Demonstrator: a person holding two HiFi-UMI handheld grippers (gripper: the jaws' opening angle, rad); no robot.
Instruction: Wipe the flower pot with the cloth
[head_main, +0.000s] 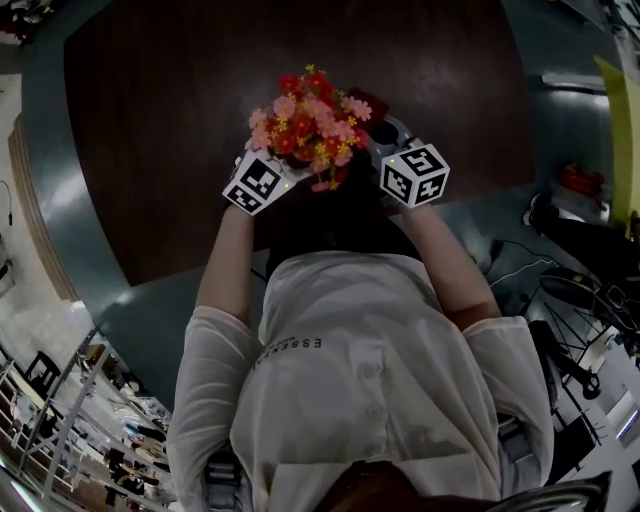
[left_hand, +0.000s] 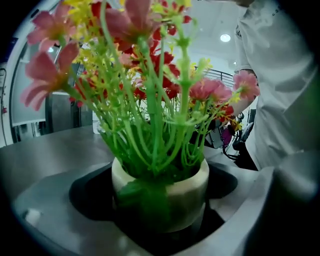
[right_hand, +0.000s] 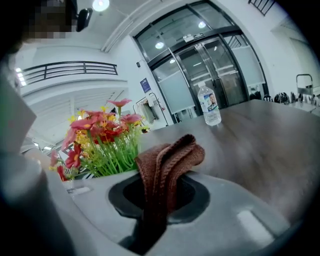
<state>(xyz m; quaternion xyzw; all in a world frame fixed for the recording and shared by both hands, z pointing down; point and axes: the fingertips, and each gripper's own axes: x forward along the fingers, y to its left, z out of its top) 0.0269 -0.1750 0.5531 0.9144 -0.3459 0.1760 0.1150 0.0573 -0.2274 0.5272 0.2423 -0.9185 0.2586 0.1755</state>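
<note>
In the head view, the left gripper (head_main: 272, 170) and right gripper (head_main: 392, 150) flank pink, red and yellow flowers (head_main: 305, 125) over the dark table's (head_main: 150, 100) near edge (the blooms hide the pot here).

In the left gripper view, the jaws clasp the flower pot (left_hand: 175, 192), which is round and cream, crowded with green stems, with a leaf drooping over its rim.

In the right gripper view, the jaws pinch a folded brown knitted cloth (right_hand: 165, 170) near the flowers. A water bottle (right_hand: 210, 105) stands further back.

Head view: steep down past person's chest onto table (head_main: 150, 120). Left gripper view: v. close, level w/ pot (left_hand: 187, 187). Right gripper view: low, across table. All 3 share flowers (head_main: 310, 120).
</note>
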